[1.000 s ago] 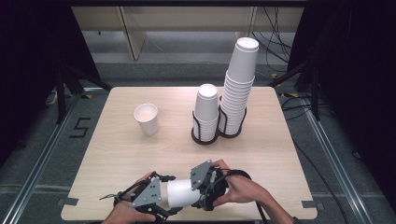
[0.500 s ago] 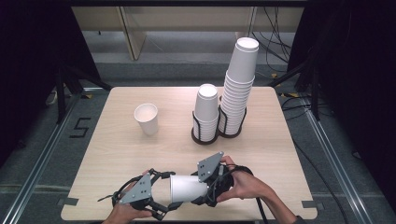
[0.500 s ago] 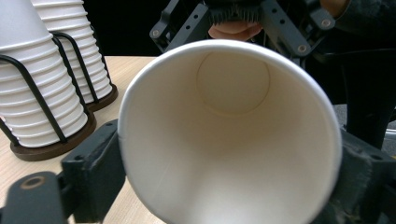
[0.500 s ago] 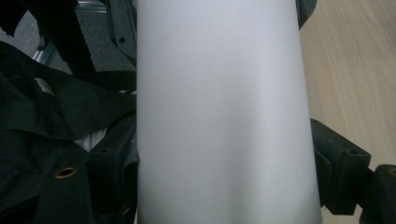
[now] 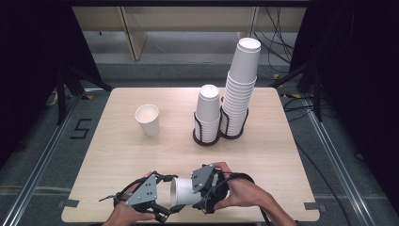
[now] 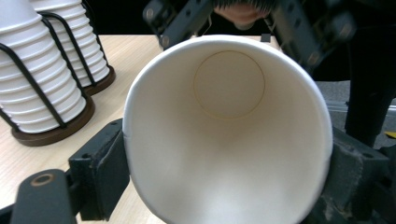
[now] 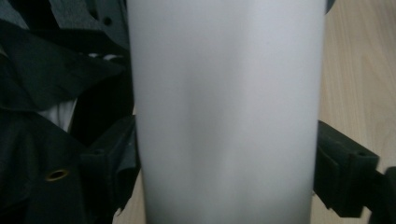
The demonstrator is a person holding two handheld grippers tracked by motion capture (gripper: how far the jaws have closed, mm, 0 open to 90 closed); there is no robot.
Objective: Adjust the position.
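While held sideways near the desk's (image 5: 117,155) front edge: paper cup (image 5: 181,191)
Left hand-held gripper (image 5: 162,207): jaws are closed against the cup's rim end
Right hand-held gripper (image 5: 207,190): jaws are clamped on the cup's body
Far edge: two cup stacks (image 5: 240,89)

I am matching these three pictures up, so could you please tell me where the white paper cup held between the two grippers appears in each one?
High view: the white paper cup lies on its side at bottom centre, between both grippers.
Left gripper view: its open mouth faces the camera, centre.
Right gripper view: its side wall runs top to bottom, centre.
Shared landmark: the light wooden table, also at and.
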